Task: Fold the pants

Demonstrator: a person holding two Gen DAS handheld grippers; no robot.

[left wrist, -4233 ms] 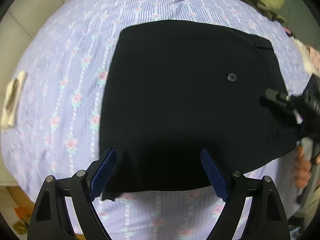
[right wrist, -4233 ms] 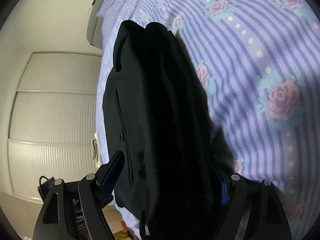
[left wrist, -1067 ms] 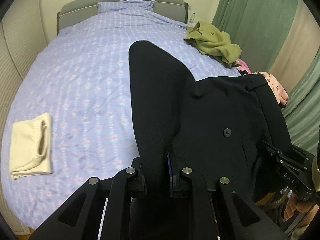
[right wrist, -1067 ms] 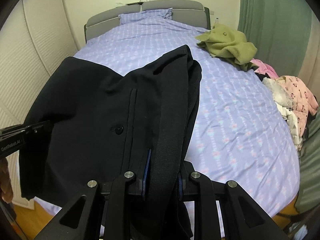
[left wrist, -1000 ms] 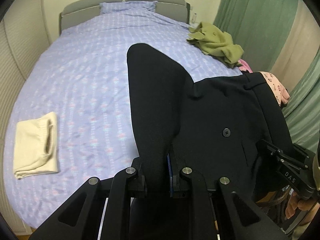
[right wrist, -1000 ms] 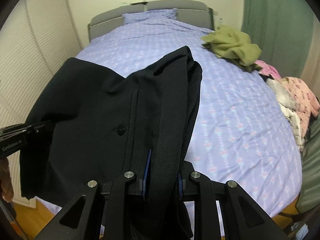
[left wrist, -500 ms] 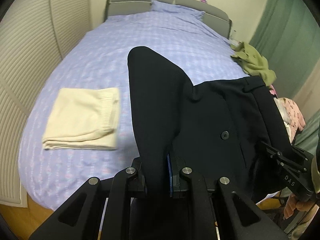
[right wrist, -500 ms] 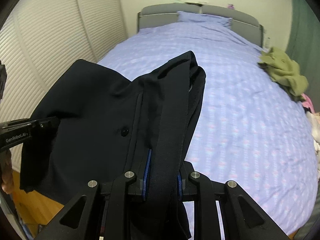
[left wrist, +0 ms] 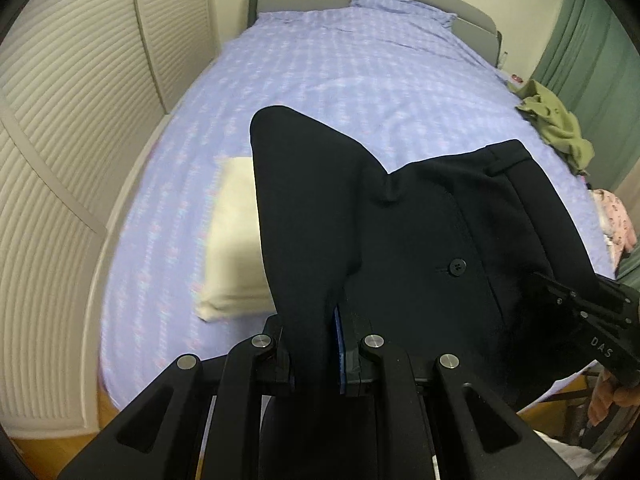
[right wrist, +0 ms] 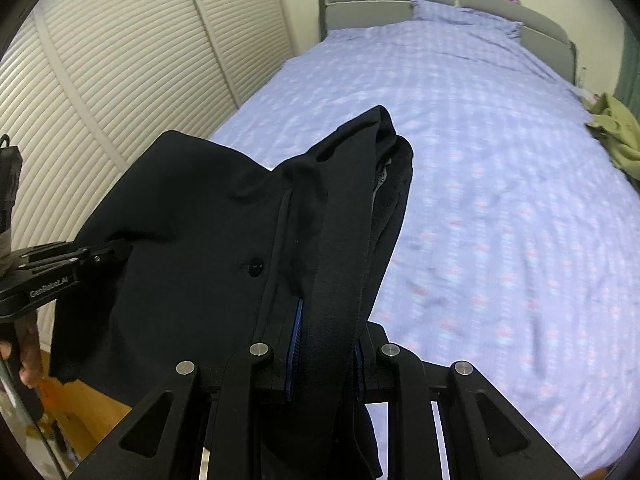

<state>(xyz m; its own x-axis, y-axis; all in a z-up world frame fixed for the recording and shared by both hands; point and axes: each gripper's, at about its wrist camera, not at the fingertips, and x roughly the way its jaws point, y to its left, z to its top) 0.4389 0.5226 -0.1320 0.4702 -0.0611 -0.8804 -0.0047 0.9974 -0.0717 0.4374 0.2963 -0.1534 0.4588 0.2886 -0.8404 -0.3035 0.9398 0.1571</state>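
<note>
— Hanging in the air above the foot of the bed (left wrist: 360, 60): the black pants (left wrist: 420, 220), folded, held up off the bedspread between the two tools.

— Left side?

— The left gripper (left wrist: 316, 344) has its jaws clenched on one edge of the pants; dark cloth rises straight out between the blue pads (left wrist: 338, 344) and peaks to a corner above them.

— And the right?

— Same story. The right gripper (right wrist: 324, 344) is clamped on the waistband end, a thick band of fabric running up between its fingers. From the left wrist view it shows at the far right, gripping the cloth's edge, a hand just visible behind it.

— Anything telling on the garment?

— One button (left wrist: 457, 267) on a pocket, and a belt loop (left wrist: 506, 164) near the top edge. The cloth sags a little between the two grips.

— What is below it?

— A folded cream garment (left wrist: 234, 240) lies on the purple flowered bedspread, partly hidden behind the pants. An olive-green garment (left wrist: 556, 124) sits crumpled at the bed's far right edge, a pink patterned one (left wrist: 614, 216) nearer. Slatted white closet doors (right wrist: 120, 80) run along the left wall.
</note>
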